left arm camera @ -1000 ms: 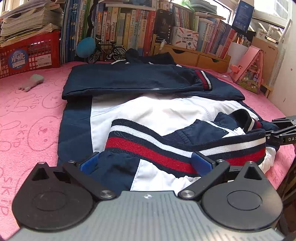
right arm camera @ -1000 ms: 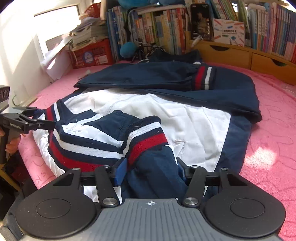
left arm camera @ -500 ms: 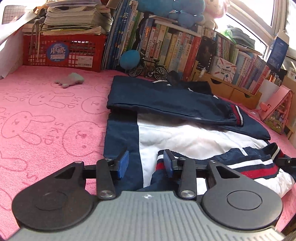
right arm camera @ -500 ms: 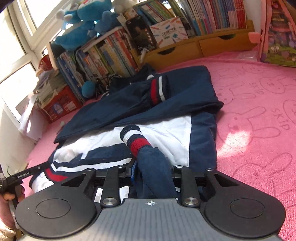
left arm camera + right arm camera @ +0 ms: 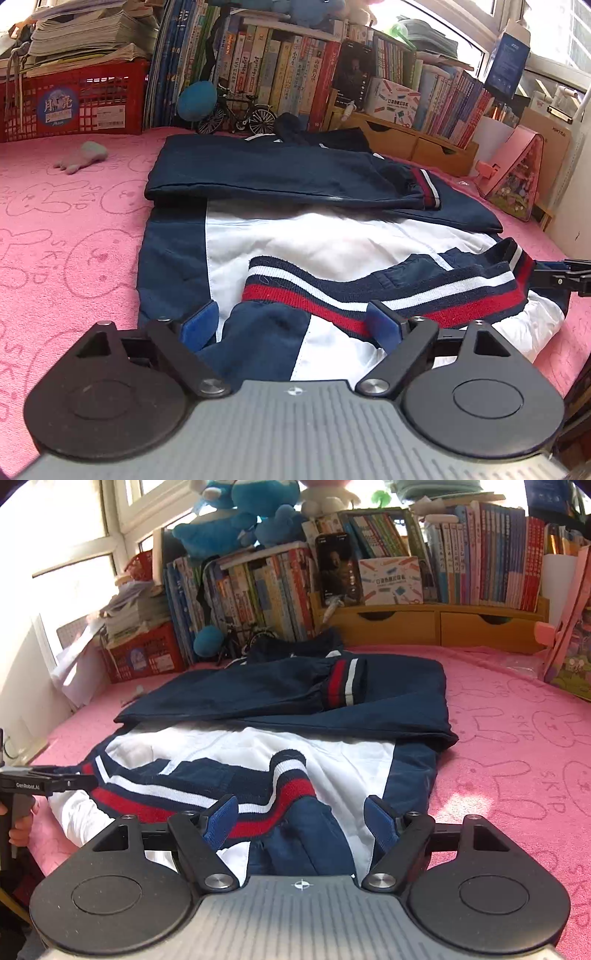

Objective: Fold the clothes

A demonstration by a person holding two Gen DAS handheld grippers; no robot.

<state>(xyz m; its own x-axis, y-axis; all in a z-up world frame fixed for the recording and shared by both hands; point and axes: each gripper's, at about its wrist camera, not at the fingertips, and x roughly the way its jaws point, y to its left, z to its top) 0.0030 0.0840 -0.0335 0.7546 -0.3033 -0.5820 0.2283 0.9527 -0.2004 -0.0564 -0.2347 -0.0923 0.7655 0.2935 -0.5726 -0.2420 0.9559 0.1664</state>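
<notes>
A navy and white jacket [image 5: 332, 251] lies on the pink bed cover, its far part folded over with a striped cuff [image 5: 424, 188] on top. Its red, white and navy hem band [image 5: 369, 295] is bunched at the near edge. My left gripper [image 5: 291, 325] is open, its blue pads on either side of the hem fabric. My right gripper [image 5: 303, 819] is open over the other hem end and a striped cuff [image 5: 291, 775]. The jacket also shows in the right wrist view [image 5: 295, 709]. Each gripper's tip shows at the other view's edge [image 5: 561, 277] [image 5: 48, 779].
Books [image 5: 288, 66] and wooden drawers [image 5: 413, 144] line the far side. A red crate [image 5: 74, 107], a model bicycle [image 5: 236, 114] and a blue ball [image 5: 197, 99] stand at the back left. A small grey toy [image 5: 81, 157] lies on the cover. A pink bag [image 5: 517, 173] stands right.
Both grippers have opened and dropped back to the near hem. Half a second ago the right gripper was shut on lifted navy fabric; that fabric now lies on the jacket.
</notes>
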